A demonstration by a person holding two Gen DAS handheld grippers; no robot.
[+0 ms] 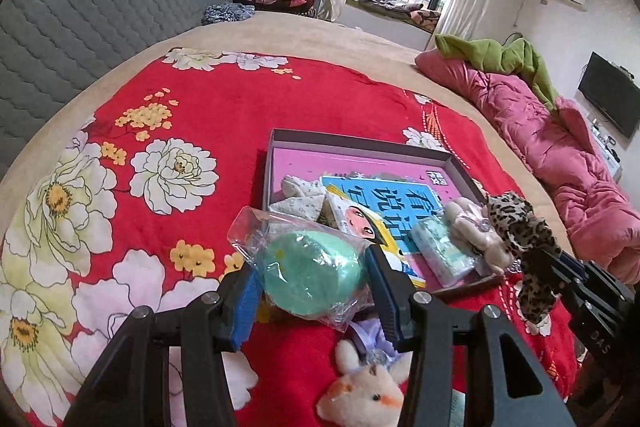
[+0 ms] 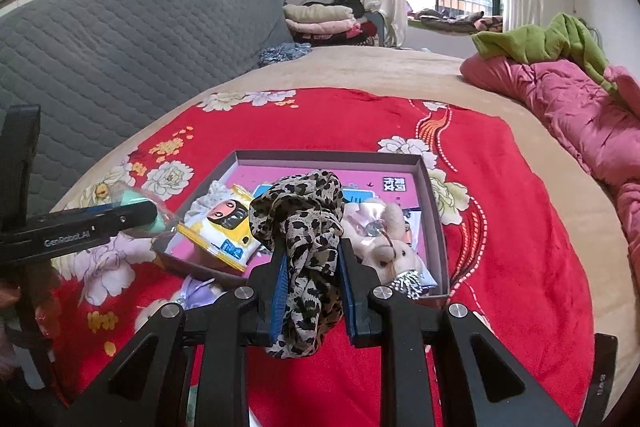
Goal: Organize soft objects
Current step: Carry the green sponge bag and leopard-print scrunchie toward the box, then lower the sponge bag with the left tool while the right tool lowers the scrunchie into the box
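Observation:
My left gripper [image 1: 312,279] is shut on a green sponge in a clear plastic bag [image 1: 310,277], held over the near left corner of the open box [image 1: 360,141]. My right gripper [image 2: 312,267] is shut on a leopard-print scrunchie [image 2: 304,211], held over the box's near edge; it also shows in the left wrist view [image 1: 524,227]. The box [image 2: 332,157] has a pink bottom and holds a yellow tissue pack [image 2: 224,231], a beige plush toy [image 2: 384,239], a pale green pack [image 1: 440,247] and a folded white cloth [image 1: 300,191].
A plush rabbit with a purple bow [image 1: 368,387] lies on the red flowered blanket [image 1: 224,107] just in front of the box. A pink quilt [image 2: 568,107] with a green garment [image 2: 532,39] lies to the right. A grey quilted headboard [image 2: 132,39] stands at the left.

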